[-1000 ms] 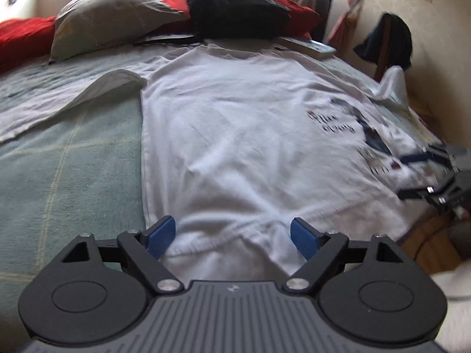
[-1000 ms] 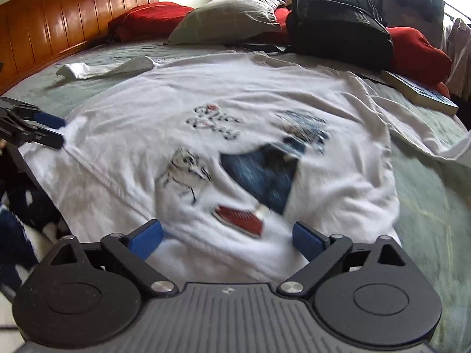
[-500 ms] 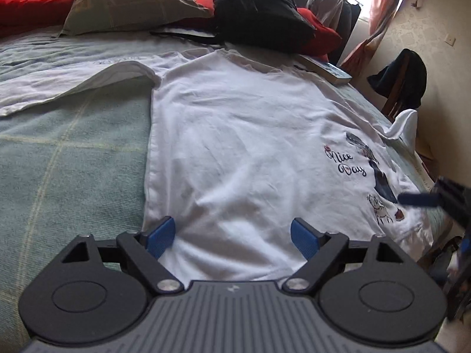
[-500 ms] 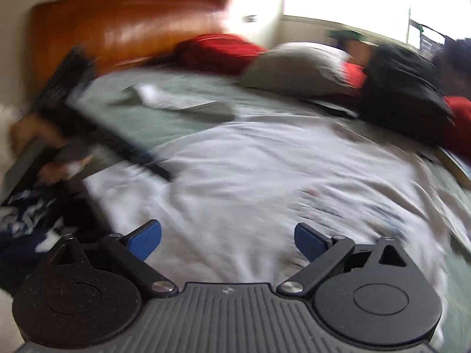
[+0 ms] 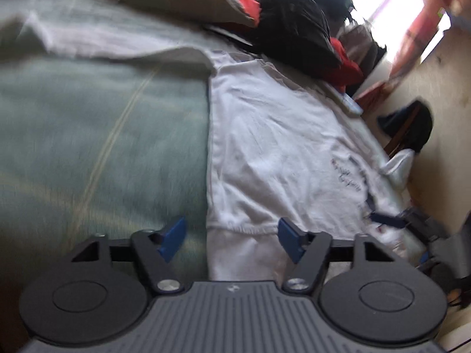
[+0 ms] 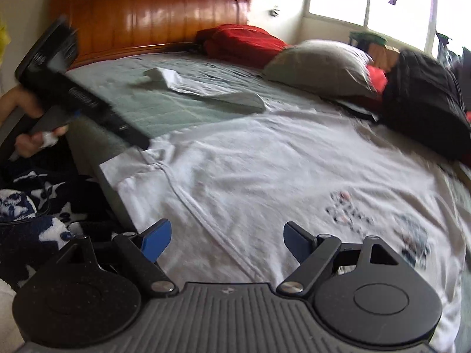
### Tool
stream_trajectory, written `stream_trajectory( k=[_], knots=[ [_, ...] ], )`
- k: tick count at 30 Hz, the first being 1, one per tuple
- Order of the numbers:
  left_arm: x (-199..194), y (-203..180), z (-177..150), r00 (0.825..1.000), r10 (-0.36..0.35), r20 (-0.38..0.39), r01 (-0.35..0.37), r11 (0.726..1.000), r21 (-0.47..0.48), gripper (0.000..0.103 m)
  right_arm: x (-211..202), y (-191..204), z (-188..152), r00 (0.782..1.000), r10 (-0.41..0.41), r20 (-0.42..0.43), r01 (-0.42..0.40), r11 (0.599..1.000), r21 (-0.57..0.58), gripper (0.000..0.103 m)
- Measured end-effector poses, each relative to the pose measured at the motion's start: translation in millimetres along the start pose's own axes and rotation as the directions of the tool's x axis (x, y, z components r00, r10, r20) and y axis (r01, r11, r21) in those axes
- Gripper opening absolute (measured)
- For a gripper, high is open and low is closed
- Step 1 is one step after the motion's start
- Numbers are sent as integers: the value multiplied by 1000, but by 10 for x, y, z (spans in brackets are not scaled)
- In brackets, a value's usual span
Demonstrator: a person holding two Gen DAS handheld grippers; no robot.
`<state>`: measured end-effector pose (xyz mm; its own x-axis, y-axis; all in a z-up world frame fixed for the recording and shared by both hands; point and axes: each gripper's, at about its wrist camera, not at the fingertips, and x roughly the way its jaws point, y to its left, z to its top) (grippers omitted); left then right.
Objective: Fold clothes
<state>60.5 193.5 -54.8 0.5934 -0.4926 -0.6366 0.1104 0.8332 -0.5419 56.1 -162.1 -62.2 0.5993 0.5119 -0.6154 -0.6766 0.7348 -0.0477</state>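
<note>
The bed [image 6: 164,103] with its green cover takes up most of the room, and the white T-shirt [image 6: 265,170] lies spread flat across the near half of it, print side up, one sleeve thrown out over the cover towards the wooden headboard [image 6: 141,14]. A grey pillow [image 6: 321,64], red cushions and a black backpack [image 6: 424,100] sit behind it, clear of the shirt.

The step in hand looks like taking hold of the near hem at two points before the first fold. To do it well, I would say each pair of tongs should bite both layers of cloth right at the stitched hem, the two grips level with one another, so the shirt lifts as one sheet and does not drag or twist. The outflung sleeve will want bringing in, or the fold will come out lopsided.

The left tongs [image 5: 232,239] stand about half open and are closing; the corner of the hem lies between the blue pads, but they do not seem to press on it, though the picture is blurred. In the right wrist view the left tongs reach that same corner by the bed's edge.

The right tongs [image 6: 226,242] are wide, closing a little, poised over the hem further along, with cloth beneath and nothing gripped.
</note>
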Motion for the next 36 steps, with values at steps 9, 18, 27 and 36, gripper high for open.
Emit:
stream_trajectory(
  k=[9, 18, 27, 36],
  knots=[
    [264, 185, 27, 991, -135, -2, 134, 984, -121, 51, -50, -98, -48, 1000, -11, 4, 11, 998, 59, 87],
    [109, -77, -146, 1000, 10, -23, -8, 998, 59, 10, -52, -145, -78, 1000, -13, -1, 13, 997, 79, 87],
    [-171, -132, -58, 997, 75, 33, -78, 992, 96, 7, -34, -82, 68, 1000, 3, 10, -3, 1000, 17, 87],
    [-286, -596, 19, 964, 224, 144, -259, 914, 313, 56, 524, -60, 453, 999, 46, -25, -47, 998, -45, 87]
  ],
)
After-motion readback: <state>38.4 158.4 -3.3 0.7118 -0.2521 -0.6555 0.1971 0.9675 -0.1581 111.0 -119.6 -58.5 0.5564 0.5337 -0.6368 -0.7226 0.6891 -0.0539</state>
